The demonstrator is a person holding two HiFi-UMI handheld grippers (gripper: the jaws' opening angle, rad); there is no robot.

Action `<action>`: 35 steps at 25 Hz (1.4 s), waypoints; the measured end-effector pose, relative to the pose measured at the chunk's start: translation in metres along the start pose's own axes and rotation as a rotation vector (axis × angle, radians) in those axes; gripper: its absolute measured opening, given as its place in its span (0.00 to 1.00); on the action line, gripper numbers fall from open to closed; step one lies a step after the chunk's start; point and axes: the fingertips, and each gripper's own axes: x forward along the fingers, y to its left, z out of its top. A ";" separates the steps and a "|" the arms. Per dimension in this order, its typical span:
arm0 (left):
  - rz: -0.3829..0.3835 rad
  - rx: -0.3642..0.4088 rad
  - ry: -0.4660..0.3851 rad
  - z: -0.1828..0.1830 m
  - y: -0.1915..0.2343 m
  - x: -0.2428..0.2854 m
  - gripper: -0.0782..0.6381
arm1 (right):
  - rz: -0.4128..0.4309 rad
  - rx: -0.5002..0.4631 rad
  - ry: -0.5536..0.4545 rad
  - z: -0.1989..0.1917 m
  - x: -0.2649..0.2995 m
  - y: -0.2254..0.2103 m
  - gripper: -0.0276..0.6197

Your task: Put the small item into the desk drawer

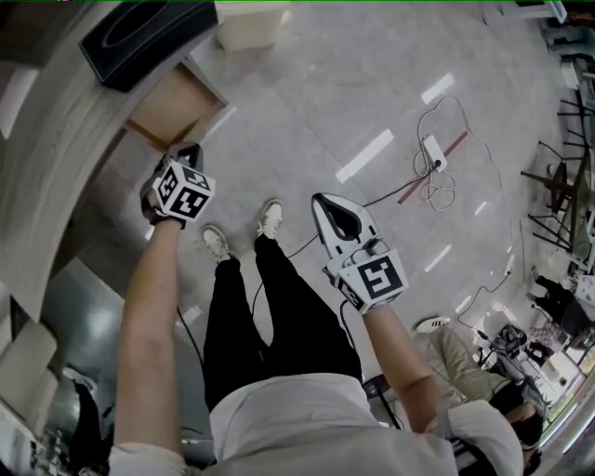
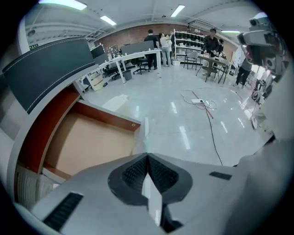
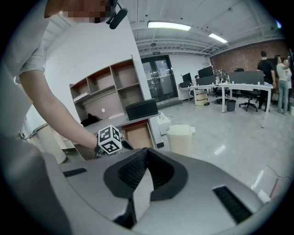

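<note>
The desk drawer (image 1: 177, 107) stands pulled out from under the curved grey desk (image 1: 56, 158), and its tan bottom (image 2: 87, 142) shows bare. My left gripper (image 1: 189, 149) hovers just in front of the drawer's open corner, and its jaws (image 2: 147, 156) are shut tip to tip with nothing between them. My right gripper (image 1: 316, 198) hangs over the floor to the right of the person's legs. It is also shut and empty (image 3: 146, 150), pointing toward the drawer (image 3: 137, 135) and the left gripper's marker cube (image 3: 110, 140). No small item is visible in any view.
A black box (image 1: 149, 37) sits on the desk above the drawer. A white bin (image 1: 251, 23) stands on the floor beyond it. A power strip with cables (image 1: 432, 153) lies on the glossy floor to the right. People and office desks (image 2: 156, 46) are far off.
</note>
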 end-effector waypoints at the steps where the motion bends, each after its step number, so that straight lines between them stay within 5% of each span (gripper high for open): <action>1: 0.000 -0.007 -0.003 0.001 0.001 -0.002 0.13 | 0.001 -0.004 -0.004 0.003 0.000 0.001 0.08; 11: 0.006 -0.052 -0.016 0.006 0.010 -0.047 0.13 | 0.000 -0.031 -0.077 0.049 -0.009 0.018 0.08; 17: 0.025 -0.005 -0.024 0.022 0.012 -0.081 0.13 | -0.003 -0.044 -0.103 0.067 -0.034 0.031 0.08; 35: 0.103 -0.124 -0.151 0.047 0.028 -0.187 0.13 | 0.016 -0.139 -0.188 0.136 -0.075 0.067 0.08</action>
